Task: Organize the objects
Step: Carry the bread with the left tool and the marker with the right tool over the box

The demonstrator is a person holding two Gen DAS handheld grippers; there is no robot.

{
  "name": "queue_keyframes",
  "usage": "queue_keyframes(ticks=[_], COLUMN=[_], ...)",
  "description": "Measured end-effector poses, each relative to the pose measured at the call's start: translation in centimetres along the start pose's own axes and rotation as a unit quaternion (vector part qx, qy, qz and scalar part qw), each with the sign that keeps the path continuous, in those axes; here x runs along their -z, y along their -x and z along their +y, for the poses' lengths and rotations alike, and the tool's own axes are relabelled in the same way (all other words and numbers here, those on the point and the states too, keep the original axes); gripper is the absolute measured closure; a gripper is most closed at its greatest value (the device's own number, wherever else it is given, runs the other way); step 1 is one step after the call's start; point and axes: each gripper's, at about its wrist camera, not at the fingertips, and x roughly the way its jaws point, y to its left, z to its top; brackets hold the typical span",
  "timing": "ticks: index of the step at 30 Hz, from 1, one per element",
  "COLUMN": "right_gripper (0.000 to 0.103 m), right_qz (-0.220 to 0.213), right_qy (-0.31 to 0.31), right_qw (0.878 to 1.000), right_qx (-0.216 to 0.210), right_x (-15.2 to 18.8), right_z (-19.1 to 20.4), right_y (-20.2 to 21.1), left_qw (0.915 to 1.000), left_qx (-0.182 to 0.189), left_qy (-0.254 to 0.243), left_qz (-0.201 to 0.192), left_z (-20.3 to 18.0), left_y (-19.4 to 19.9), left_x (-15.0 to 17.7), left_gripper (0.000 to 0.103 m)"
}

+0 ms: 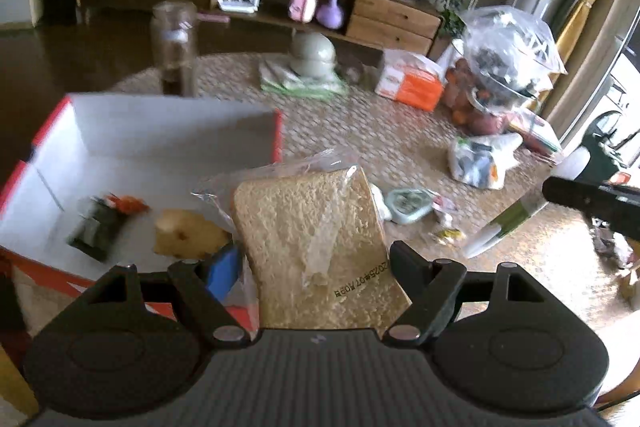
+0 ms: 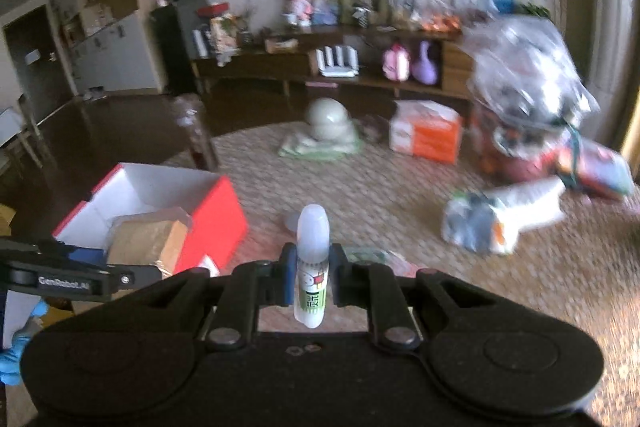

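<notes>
My left gripper [image 1: 316,267] is shut on a bagged bread slice [image 1: 316,235] and holds it at the right edge of the red box [image 1: 276,139]. The box is white inside and holds a dark packet [image 1: 98,227] and a yellow sponge-like piece [image 1: 188,233]. My right gripper [image 2: 312,267] is shut on a white glue tube [image 2: 312,267] with a green label, held upright above the table. The tube [image 1: 500,223] and right gripper also show at the right of the left wrist view. The box [image 2: 216,223], the bread [image 2: 144,239] and the left gripper [image 2: 80,277] show in the right wrist view.
On the woven mat [image 1: 380,135] lie a small teal item [image 1: 408,205], a wrapped packet [image 1: 480,157], an orange-white box [image 1: 412,81], a large clear bag of goods [image 1: 504,63], a green lidded pot [image 1: 314,59] and a glass jar [image 1: 174,47].
</notes>
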Motion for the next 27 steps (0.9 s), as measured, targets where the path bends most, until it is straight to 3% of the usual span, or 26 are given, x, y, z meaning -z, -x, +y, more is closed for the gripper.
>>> queue_keyframes(ticks=[8,17,23,27], right_gripper=[0.087,0.087,0.087,0.087], right_qz=[-0.013,0.008,0.037,0.062], right_qy=[0.043,0.093,0.122,0.13], right_qw=[0.998,0.991,0.989,0.988], right_qx=[-0.051,-0.094,-0.075,-0.064], right_x=[-3.6,-4.6,-4.3,-3.9], right_z=[7.1,14.5,18.0,18.9], right_y=[-1.9,-6.4,-10.4,-12.7], left_qw=[0.9985,0.9946,0.9924,0.993], left_qx=[-0.047,-0.102,-0.122,-0.114], left_qy=[-0.009,-0.003,-0.006,-0.012], left_qz=[-0.026,-0.019,0.008,0.027], left_z=[5.0,11.3,14.6,15.9], left_y=[2.6,2.4,0.6,-1.2], left_x=[-2.2,-3.3,-3.1,-2.9], left_gripper=[0.023,0.023,0.023,0.023])
